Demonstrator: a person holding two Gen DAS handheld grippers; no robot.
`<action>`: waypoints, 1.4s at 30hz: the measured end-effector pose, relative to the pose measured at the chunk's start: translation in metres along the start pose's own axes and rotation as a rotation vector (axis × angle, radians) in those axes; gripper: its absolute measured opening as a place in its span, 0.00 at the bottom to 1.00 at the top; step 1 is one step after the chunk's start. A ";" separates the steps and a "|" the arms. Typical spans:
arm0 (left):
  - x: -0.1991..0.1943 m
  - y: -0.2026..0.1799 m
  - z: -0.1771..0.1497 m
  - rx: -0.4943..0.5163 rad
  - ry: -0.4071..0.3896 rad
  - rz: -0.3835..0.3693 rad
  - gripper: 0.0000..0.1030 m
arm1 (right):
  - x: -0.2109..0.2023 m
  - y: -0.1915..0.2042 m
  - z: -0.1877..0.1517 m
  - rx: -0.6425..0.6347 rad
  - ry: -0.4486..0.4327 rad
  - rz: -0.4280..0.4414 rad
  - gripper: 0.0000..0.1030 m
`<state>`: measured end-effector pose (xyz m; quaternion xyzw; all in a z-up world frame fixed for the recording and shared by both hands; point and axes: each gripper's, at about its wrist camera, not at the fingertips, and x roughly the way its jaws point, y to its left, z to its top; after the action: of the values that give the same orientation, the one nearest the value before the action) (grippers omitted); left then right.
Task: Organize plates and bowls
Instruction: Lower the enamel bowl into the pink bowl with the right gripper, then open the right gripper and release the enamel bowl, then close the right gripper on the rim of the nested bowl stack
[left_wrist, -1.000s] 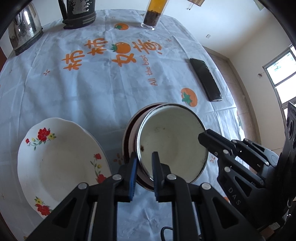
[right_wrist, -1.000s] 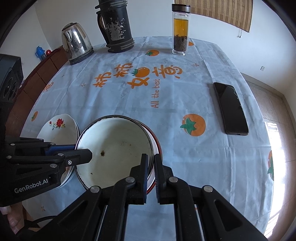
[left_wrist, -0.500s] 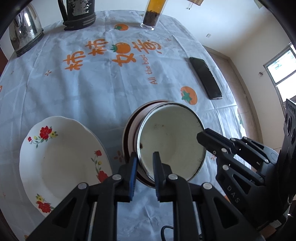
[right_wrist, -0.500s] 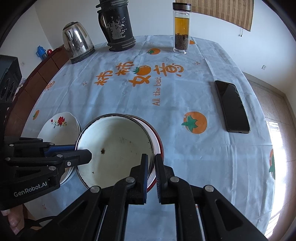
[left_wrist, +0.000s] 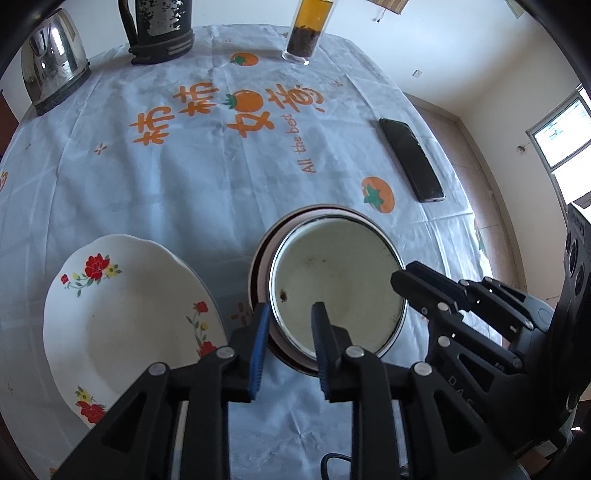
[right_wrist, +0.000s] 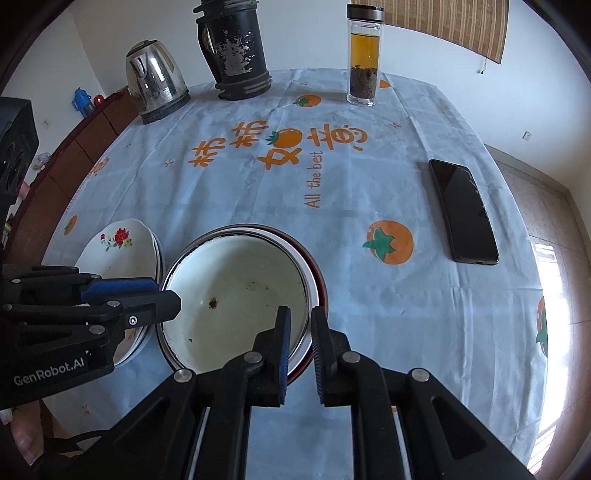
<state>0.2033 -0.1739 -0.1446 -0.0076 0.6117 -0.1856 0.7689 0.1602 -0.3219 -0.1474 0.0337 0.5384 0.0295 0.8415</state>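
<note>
The white bowl (left_wrist: 338, 291) sits nested in a red-rimmed bowl (left_wrist: 263, 266) near the front of the bench (left_wrist: 184, 177), which is covered by a pale cloth printed with orange fruit. The left tool (left_wrist: 290, 332) straddles the near-left rim of the stacked bowls; its blue pads have just been spreading and now stand apart with the rim between them, seemingly clear of it, though the angle makes contact hard to judge. The right tool (right_wrist: 300, 339) straddles the right rim, its pads only slightly parted and a small gap showing on either side of the rim. Just left of the bowls lies a flowered plate (left_wrist: 122, 314), apparently on top of others. Farther back are a phone (right_wrist: 463, 210), a tea bottle (right_wrist: 364, 59), a dark jug (right_wrist: 234, 48) and a steel kettle (right_wrist: 155, 79).
</note>
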 end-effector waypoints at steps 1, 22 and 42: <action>0.000 0.000 0.000 0.001 -0.001 0.000 0.22 | -0.001 0.000 0.000 0.000 -0.002 0.002 0.12; -0.004 0.003 0.000 -0.011 -0.022 0.027 0.55 | -0.010 0.001 -0.002 0.004 -0.041 0.000 0.40; 0.008 0.000 0.004 0.014 -0.004 0.051 0.59 | -0.004 -0.013 -0.003 0.057 -0.031 -0.002 0.44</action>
<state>0.2083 -0.1773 -0.1516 0.0128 0.6091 -0.1702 0.7745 0.1556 -0.3349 -0.1467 0.0576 0.5259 0.0126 0.8485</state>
